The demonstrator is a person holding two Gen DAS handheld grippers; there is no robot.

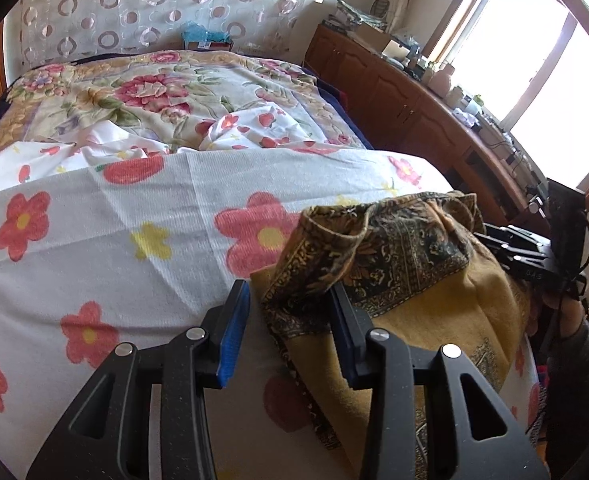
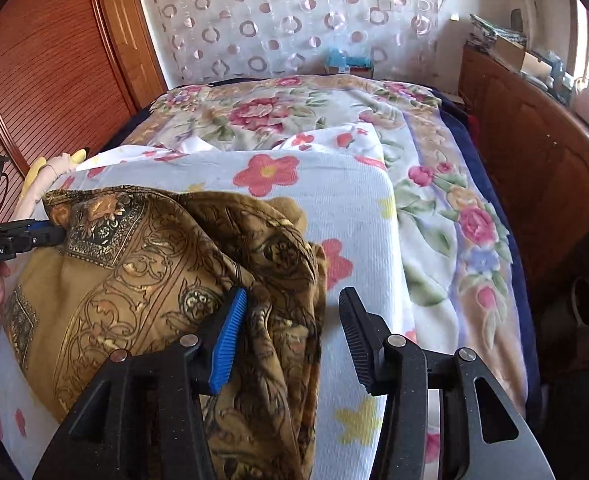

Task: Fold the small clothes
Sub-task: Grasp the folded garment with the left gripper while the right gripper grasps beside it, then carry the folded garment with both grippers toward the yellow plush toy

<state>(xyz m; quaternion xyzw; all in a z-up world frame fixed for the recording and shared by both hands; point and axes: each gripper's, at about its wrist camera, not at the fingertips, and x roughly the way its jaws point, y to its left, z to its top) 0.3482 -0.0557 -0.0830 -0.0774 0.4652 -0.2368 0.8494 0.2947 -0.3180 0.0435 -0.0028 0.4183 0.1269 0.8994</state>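
Item: ochre paisley garment (image 2: 146, 280), crumpled on flowered bed sheet (image 2: 334, 208). My left gripper (image 1: 290, 312) spread apart, hem at 12 o'clock. My right gripper (image 2: 294, 320) likewise apart, straddling fabric edge. Step, likely: grasping. Next: pinch corners, spread flat.

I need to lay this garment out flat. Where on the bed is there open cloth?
Left of the brown patterned garment the white flowered sheet lies flat and bare. A narrower strip is free between the garment and the sheet's right edge. Farther back it is rumpled. The wooden cabinet top is cluttered.
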